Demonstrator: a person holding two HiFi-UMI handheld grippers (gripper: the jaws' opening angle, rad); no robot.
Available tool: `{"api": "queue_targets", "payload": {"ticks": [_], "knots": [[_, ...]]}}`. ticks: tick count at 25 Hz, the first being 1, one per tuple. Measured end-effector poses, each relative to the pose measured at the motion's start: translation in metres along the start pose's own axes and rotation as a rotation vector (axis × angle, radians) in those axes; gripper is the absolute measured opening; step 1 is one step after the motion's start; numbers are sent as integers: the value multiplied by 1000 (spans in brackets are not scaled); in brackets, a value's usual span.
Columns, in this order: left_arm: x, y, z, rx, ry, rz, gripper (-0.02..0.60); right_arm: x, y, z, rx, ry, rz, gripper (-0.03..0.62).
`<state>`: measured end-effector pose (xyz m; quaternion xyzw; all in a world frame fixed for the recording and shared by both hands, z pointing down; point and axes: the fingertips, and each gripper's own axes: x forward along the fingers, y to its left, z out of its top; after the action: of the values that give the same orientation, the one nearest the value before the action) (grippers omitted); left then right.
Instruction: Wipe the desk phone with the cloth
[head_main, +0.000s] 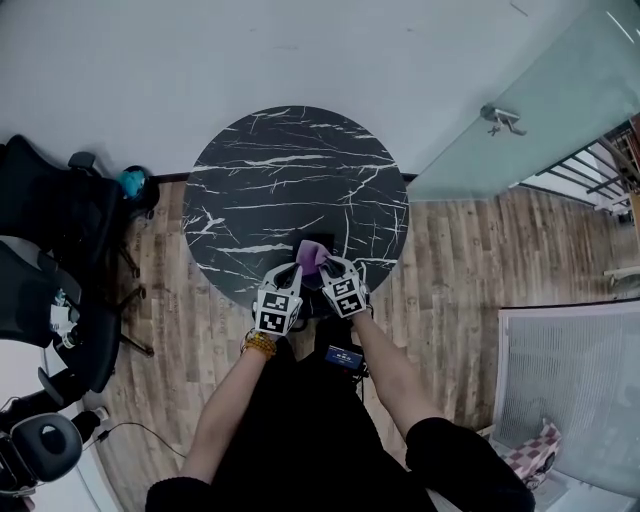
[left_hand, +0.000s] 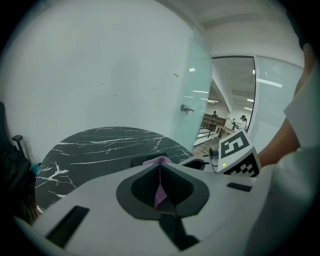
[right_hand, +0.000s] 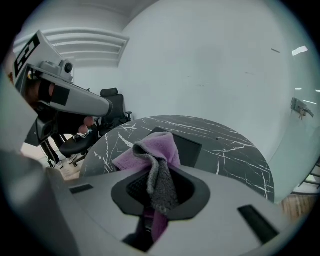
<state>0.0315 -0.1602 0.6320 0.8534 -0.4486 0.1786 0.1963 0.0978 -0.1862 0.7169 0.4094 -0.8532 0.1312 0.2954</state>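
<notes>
A purple cloth (head_main: 311, 255) with a grey underside hangs between my two grippers at the near edge of the round black marble table (head_main: 290, 170). My left gripper (head_main: 290, 277) is shut on a thin pink edge of the cloth (left_hand: 159, 192). My right gripper (head_main: 327, 268) is shut on a bunched fold of the cloth (right_hand: 156, 165). The dark desk phone (right_hand: 186, 145) lies on the table just beyond the jaws, mostly hidden by the cloth; its dark body (left_hand: 149, 161) also shows past the left jaws. The two grippers are close together, side by side.
Black office chairs (head_main: 60, 260) stand left of the table on the wooden floor. A glass door with a handle (head_main: 503, 120) is at the back right. A white ribbed panel (head_main: 575, 390) lies at the right. The table's far half (head_main: 300, 150) bears nothing.
</notes>
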Motion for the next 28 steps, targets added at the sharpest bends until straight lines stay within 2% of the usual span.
{"api": "queue_targets", "payload": {"ticks": [19, 28], "knots": [[-1, -4, -7, -4, 9, -3, 18, -6, 19, -22, 34, 9, -3, 60], [-7, -1, -11, -5, 14, 7, 18, -10, 35, -38, 18, 42, 36, 60]]}}
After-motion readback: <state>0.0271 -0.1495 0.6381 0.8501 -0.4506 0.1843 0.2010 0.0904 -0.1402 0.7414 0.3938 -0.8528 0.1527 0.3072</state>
